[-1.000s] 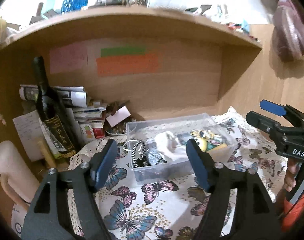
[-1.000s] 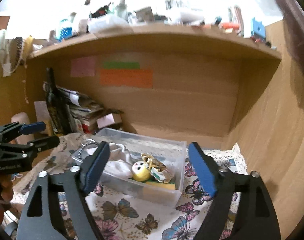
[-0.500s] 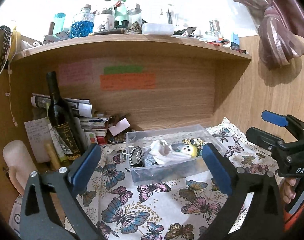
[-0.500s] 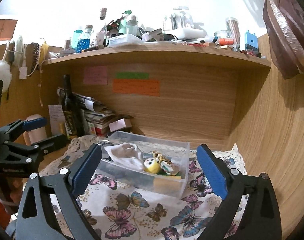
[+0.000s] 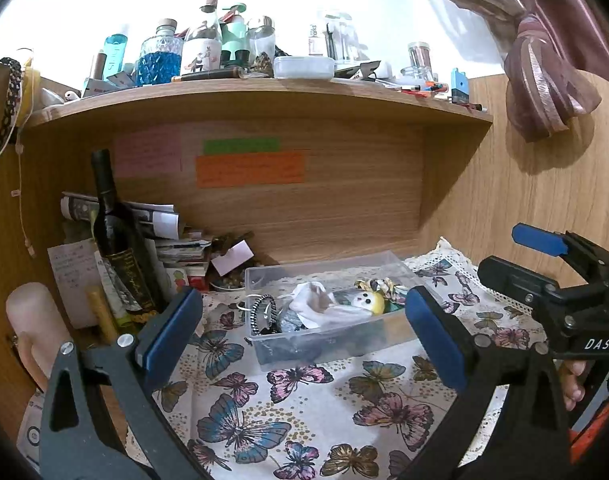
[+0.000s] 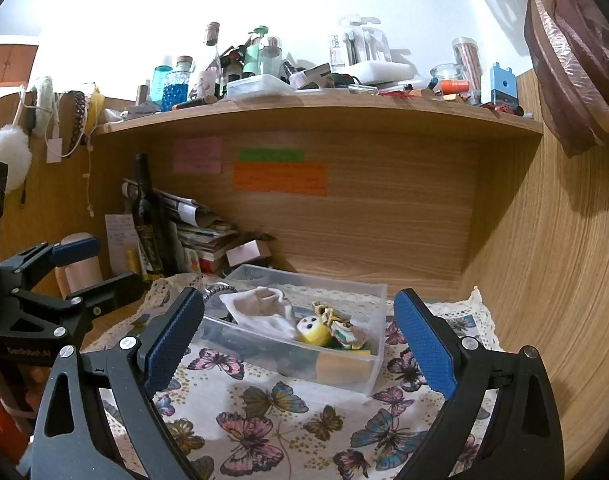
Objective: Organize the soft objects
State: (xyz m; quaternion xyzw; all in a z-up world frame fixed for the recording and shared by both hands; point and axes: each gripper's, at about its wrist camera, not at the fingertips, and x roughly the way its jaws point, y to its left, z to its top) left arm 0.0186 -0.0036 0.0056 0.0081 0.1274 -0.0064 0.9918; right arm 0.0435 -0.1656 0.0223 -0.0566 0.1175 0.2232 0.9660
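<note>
- Fingers: my left gripper (image 5: 304,336) and right gripper (image 6: 300,336) both stand spread wide, blue pads bare, nothing held in either.
- Change: over the last second both grippers have drawn back and up from the clear plastic storage box (image 5: 384,330); it sits smaller between the pads and the upper wooden shelf (image 5: 264,96) with its bottles has come into view. The left pair has also widened.
- Task items: the white cloth pouch (image 6: 260,314), the yellow plush toy with a white face (image 6: 314,330) and the crumpled patterned fabric piece (image 6: 342,330) all lie inside the box, touching one another.
- Box position: on the butterfly-print tablecloth (image 6: 264,420), near the back of the wooden alcove.
- Also in box: a black-and-white beaded bracelet (image 5: 262,310) at its left end.
- Nearby: dark glass wine bottle (image 5: 118,236), standing left of the box.
- Reading: with the soft things boxed and both hands retreating empty, I judge the sorting finished or near it.
</note>
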